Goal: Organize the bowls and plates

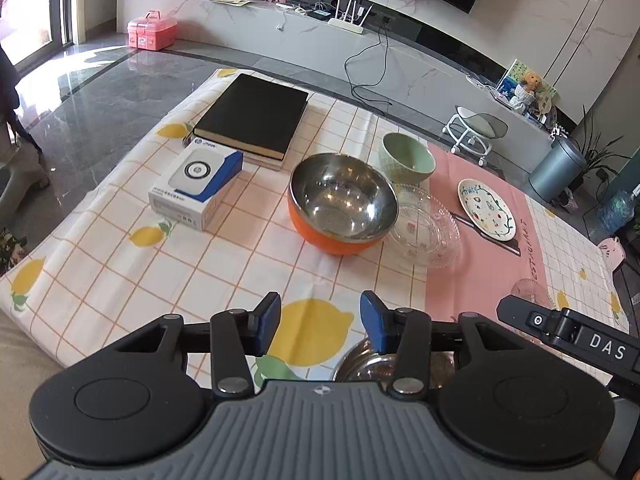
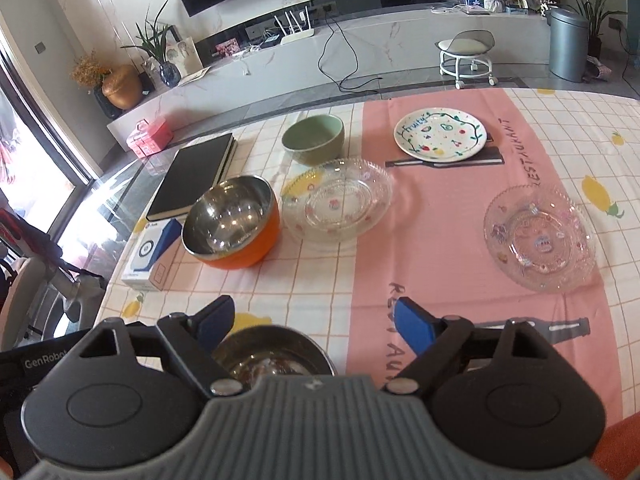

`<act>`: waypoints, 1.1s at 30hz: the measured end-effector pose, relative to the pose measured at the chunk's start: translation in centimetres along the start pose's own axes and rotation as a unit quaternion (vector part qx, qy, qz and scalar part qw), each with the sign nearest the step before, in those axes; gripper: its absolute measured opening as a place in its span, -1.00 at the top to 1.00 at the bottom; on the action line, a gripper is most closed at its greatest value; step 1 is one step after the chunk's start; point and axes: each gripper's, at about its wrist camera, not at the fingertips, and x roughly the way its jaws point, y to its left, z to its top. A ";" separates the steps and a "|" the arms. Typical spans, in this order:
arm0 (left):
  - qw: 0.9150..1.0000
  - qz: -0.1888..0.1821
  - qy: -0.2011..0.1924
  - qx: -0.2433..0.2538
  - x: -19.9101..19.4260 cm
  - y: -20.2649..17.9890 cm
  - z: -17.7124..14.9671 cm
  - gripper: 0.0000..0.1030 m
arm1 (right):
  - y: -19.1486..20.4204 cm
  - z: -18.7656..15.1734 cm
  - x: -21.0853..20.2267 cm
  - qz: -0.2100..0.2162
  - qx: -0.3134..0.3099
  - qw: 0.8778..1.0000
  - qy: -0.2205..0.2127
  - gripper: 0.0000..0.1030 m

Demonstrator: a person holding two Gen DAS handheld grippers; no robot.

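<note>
An orange steel-lined bowl [image 1: 340, 204] [image 2: 234, 222] sits mid-table. Behind it is a green bowl [image 1: 406, 158] [image 2: 314, 138]. A clear glass plate [image 1: 426, 226] [image 2: 338, 200] lies right of the orange bowl. A white painted plate [image 1: 486, 208] [image 2: 440, 134] lies on the pink mat. A second glass plate [image 2: 538, 238] lies at the right. A small steel bowl [image 1: 362, 362] [image 2: 272, 354] sits near the front edge under both grippers. My left gripper [image 1: 320, 326] is open and empty. My right gripper [image 2: 314, 326] is open and empty above the small bowl.
A black notebook [image 1: 254, 114] [image 2: 194, 176] and a white-and-blue box [image 1: 196, 184] [image 2: 154, 250] lie at the left of the table. The right gripper's body [image 1: 576, 338] shows at the left wrist view's right edge. The floor lies beyond the far edge.
</note>
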 end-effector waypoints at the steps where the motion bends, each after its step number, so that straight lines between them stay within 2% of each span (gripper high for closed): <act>1: 1.000 -0.004 -0.003 0.001 0.0 0.0 0.6 0.02 | 0.4 0.7 0.2 -0.005 -0.003 1.000 -0.002 -0.66; 4: 1.000 -0.006 -0.006 0.016 0.2 -0.3 2.2 0.01 | 1.3 2.3 0.6 -0.006 -0.009 1.000 -0.009 -0.66; 9: 0.999 -0.005 0.000 0.033 1.5 -0.6 4.0 0.01 | 2.6 4.6 1.7 0.015 -0.003 1.000 -0.023 -0.69; 13: 0.999 -0.013 0.020 0.028 3.5 -0.2 5.1 0.01 | 3.3 6.2 3.9 0.029 0.009 1.000 0.003 -0.72; 17: 0.998 -0.030 0.045 0.006 5.8 0.7 6.1 0.01 | 3.9 7.2 6.7 0.016 0.015 0.999 0.035 -0.69; 26: 0.997 -0.012 0.073 -0.012 10.9 1.5 7.5 0.01 | 3.9 8.1 12.7 0.005 0.018 0.995 0.094 -0.44; 28: 0.997 -0.014 0.076 -0.022 11.8 1.9 7.6 0.01 | 3.9 8.2 14.0 0.005 0.026 0.994 0.104 -0.27; 33: 0.996 -0.007 0.084 -0.039 14.2 2.8 7.8 0.01 | 4.1 8.2 16.5 0.010 0.037 0.992 0.124 -0.09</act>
